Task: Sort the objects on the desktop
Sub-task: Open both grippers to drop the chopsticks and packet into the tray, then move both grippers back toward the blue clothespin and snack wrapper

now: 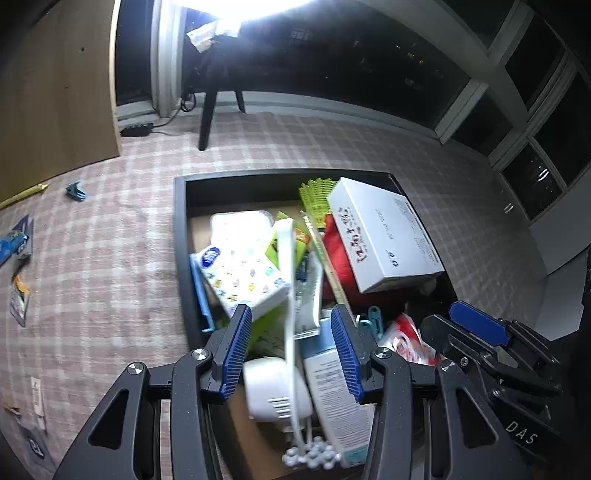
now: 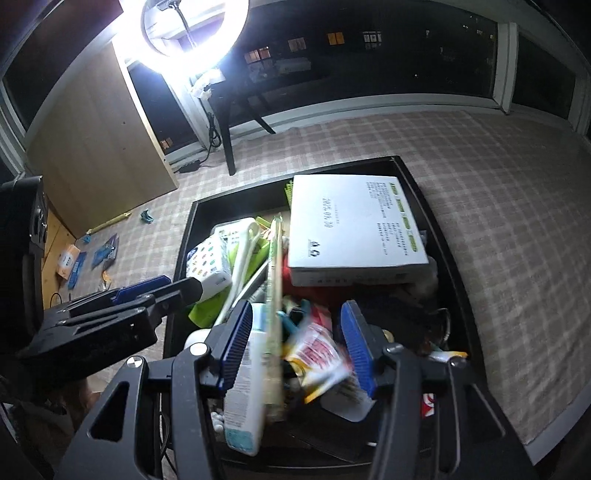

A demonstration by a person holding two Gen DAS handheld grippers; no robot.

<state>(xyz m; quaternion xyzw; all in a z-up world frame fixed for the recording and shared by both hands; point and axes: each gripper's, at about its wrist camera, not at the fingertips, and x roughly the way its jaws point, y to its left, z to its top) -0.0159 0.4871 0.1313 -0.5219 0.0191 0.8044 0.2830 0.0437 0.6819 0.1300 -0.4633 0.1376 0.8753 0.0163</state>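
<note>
A black bin [image 1: 181, 236] on the plaid cloth is full of mixed items. A white carton [image 1: 384, 232] leans at its far right, and a patterned tissue pack [image 1: 243, 277] lies at its left. My left gripper [image 1: 291, 310] hangs open over the bin's near end. A blurred white strap [image 1: 290, 332] runs between its pads without touching them, above a white round thing [image 1: 266, 391]. My right gripper [image 2: 295, 306] is open too. A blurred red, white and yellow packet [image 2: 317, 354] sits loose between its pads, beside a pale green stick [image 2: 275, 295] and a white tube box [image 2: 243, 387].
On the cloth left of the bin lie a teal clip [image 1: 75, 192], a yellow pencil [image 1: 26, 194] and blue packets [image 1: 14, 243]. A wooden board [image 1: 55, 92] stands at the far left. A ring light [image 2: 192, 33] on black tripod legs [image 1: 207, 118] glares behind.
</note>
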